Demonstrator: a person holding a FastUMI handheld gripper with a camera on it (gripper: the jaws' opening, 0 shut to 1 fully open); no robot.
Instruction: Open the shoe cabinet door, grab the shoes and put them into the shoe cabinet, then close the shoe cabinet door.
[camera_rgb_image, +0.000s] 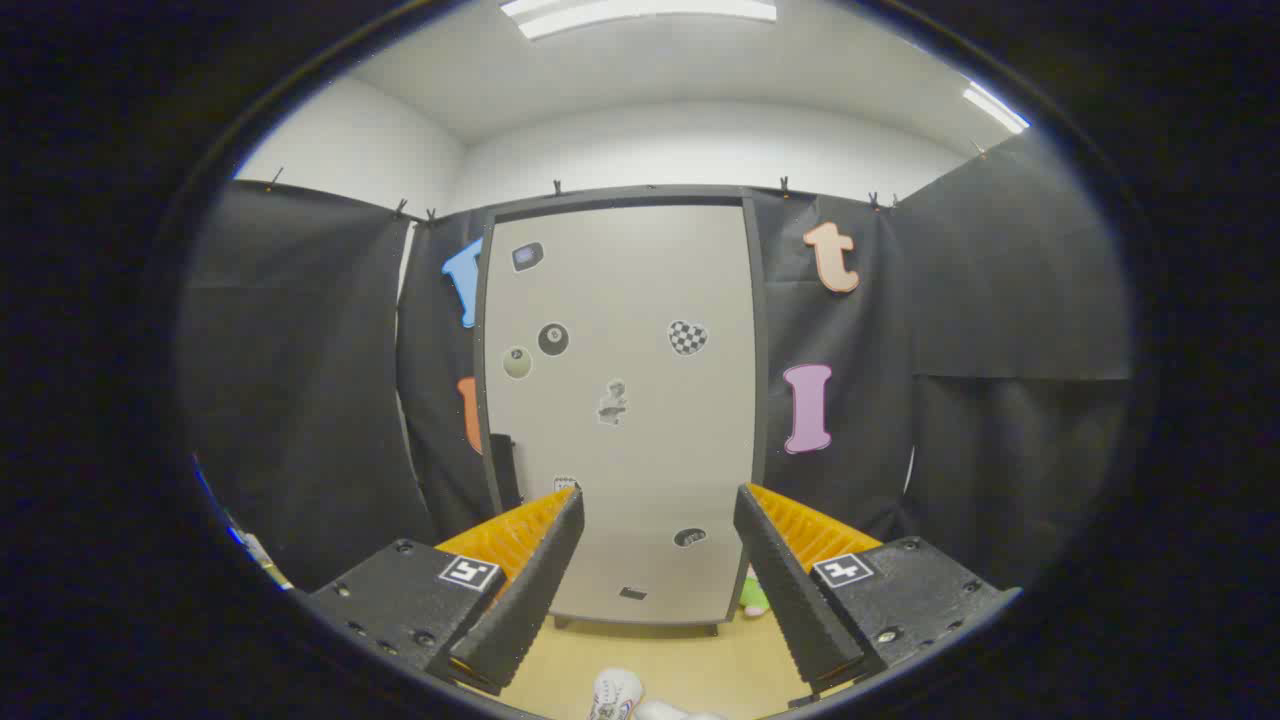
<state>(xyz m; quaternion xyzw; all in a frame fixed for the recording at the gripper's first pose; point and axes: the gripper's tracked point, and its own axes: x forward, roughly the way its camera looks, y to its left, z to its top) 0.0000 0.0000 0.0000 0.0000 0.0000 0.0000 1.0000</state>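
The gripper (660, 505) has its 2 fingers spread wide apart, and nothing is held between them. Very near, low between the fingers, the white shoes (618, 694) lie on the light wooden floor (690, 660); only their tops are visible. A small green thing (753, 597) sits on the floor just beside the right finger, at the cabinet's lower right corner. Farther ahead stands the shoe cabinet (620, 420), with its pale door (650, 300) closed inside a dark frame. Several stickers (687, 337) are on the door. The black cloth wall (300, 380) hangs behind the cabinet on both sides.
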